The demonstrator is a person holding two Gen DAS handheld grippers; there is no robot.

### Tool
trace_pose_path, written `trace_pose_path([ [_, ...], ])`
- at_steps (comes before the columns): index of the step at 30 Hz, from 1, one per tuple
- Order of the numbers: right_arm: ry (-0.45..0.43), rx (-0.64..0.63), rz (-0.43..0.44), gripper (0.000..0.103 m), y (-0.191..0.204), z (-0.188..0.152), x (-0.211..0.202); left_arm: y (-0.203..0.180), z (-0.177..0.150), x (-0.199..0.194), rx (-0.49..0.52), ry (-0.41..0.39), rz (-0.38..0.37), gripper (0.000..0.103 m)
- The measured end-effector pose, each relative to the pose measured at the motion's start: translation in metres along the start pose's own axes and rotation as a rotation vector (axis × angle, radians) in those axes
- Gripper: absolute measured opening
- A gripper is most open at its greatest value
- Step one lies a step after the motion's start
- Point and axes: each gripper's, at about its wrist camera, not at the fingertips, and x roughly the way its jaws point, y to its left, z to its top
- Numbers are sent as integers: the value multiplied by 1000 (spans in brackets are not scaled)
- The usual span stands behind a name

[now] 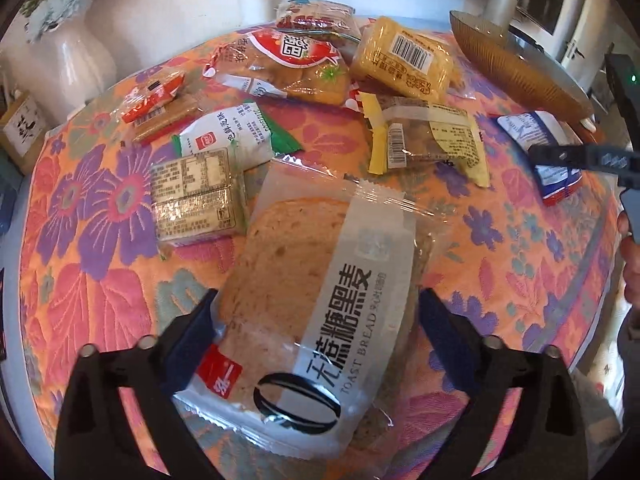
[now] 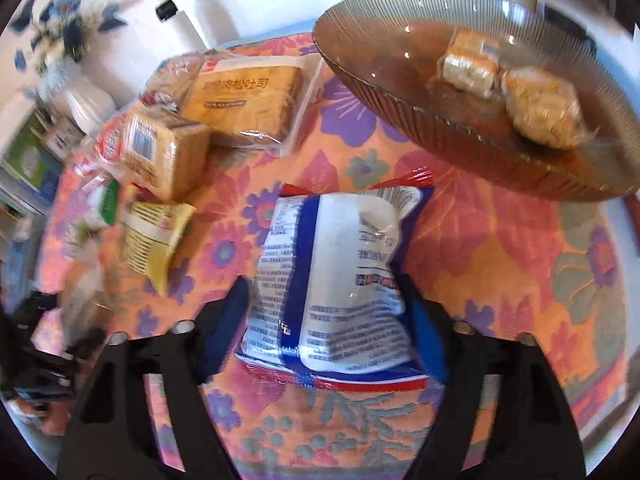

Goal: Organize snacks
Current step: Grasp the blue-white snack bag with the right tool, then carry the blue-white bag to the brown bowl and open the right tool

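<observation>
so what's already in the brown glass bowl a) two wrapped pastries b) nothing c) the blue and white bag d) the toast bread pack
a: the right wrist view shows two clear-wrapped pastries lying inside the brown glass bowl.

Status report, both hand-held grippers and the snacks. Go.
Left hand-held gripper open, straddling toast bread pack. Right hand-held gripper around blue-and-white packet, grip unclear. Glass bowl unobstructed.
</observation>
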Motion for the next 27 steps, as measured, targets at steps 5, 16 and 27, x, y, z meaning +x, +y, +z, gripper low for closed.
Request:
trace_pose_path([
  [5, -12, -23, 58, 67, 4, -11, -10, -3, -9, -13, -42, -24, -19, 78],
  [16, -238, 11, 140, 66, -34, 26, -116, -63, 64, -89, 49, -241, -137, 77],
  [27, -288, 262, -31, 67, -147, 109, -112, -167, 246, -36, 150, -249, -297, 78],
])
